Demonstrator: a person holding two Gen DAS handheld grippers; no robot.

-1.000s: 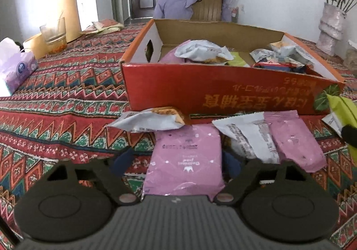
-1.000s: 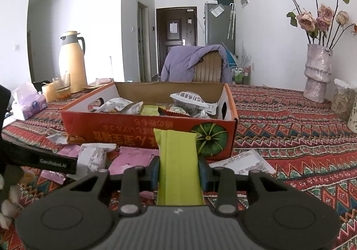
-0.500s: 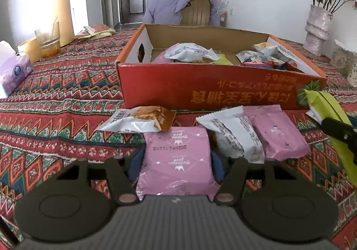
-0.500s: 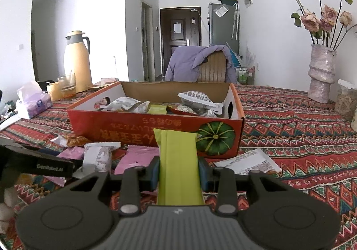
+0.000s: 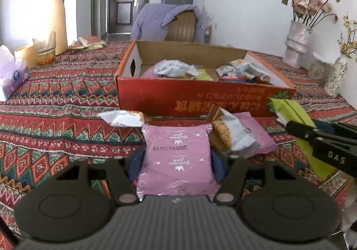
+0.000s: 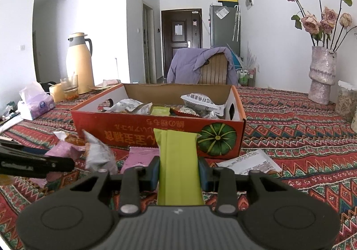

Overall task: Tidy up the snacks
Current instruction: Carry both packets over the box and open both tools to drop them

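Box (image 6: pixel 156 125) is set mid-table (image 6: pixel 290 120), snack packets (image 6: pixel 196 103) piled inside. More packets (image 5: pixel 125 117) are scattered before it. Flask (image 6: pixel 79 65), glass (image 6: pixel 69 88), tissues (image 6: pixel 35 103) are placed left; vase (image 6: pixel 322 78) right; chair (image 6: pixel 212 69) behind.

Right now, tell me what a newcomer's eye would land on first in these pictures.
The red cardboard box of snack packets sits mid-table on the bright zigzag tablecloth. Up close, the left claw grips a pink packet, and the right claw a green packet. A vase of dried roses stands far right.
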